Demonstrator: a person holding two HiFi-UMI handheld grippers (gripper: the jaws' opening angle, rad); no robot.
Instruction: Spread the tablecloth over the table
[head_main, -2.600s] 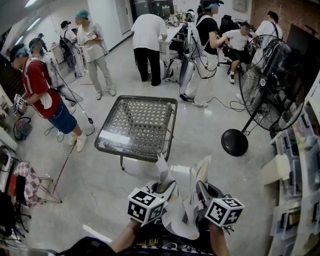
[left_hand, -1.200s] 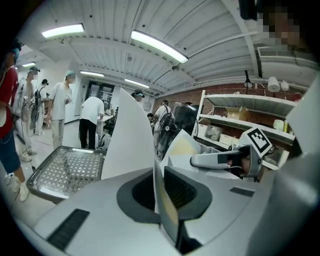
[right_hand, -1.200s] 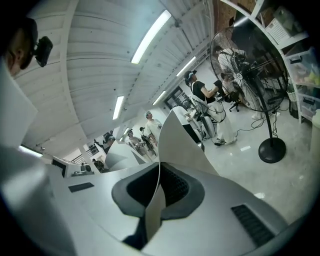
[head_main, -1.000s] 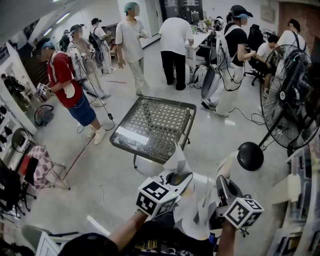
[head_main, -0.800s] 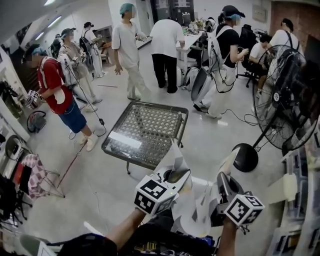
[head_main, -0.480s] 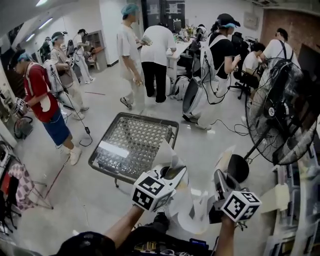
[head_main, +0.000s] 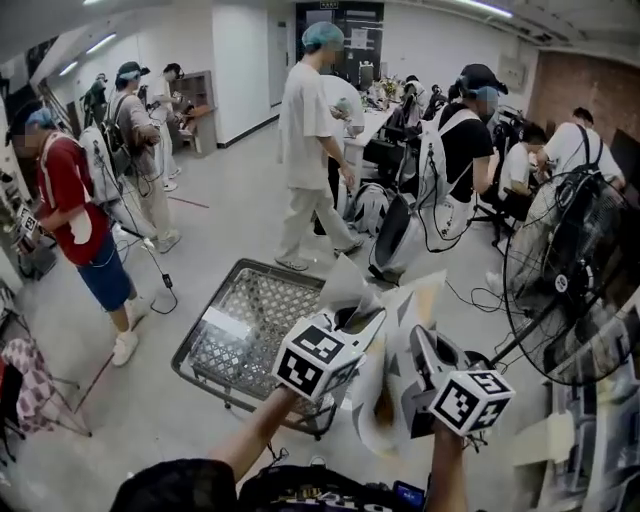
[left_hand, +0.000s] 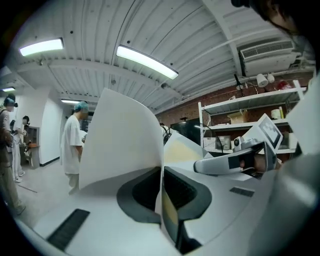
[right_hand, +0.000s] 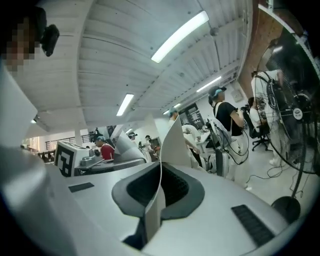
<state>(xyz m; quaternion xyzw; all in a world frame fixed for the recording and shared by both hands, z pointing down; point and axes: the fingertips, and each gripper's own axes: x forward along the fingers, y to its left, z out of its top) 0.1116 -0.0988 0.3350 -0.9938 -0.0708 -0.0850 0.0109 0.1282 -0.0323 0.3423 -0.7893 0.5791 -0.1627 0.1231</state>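
I keep my left gripper (head_main: 360, 322) and right gripper (head_main: 420, 345) each clamped on one tablecloth (head_main: 400, 310) edge, the cloth hanging bunched between them, ready to open over the table (head_main: 245, 325) at 9 o'clock.

Surface (head_main: 240, 325) ahead, left of centre. Left gripper (head_main: 358, 320) and right gripper (head_main: 418, 342) side by side, seemingly over its near right corner. Tablecloth (head_main: 400, 305) hangs between them, pinched in both jaws. Fan (head_main: 570, 290) at right. People (head_main: 315, 150) behind the surface.
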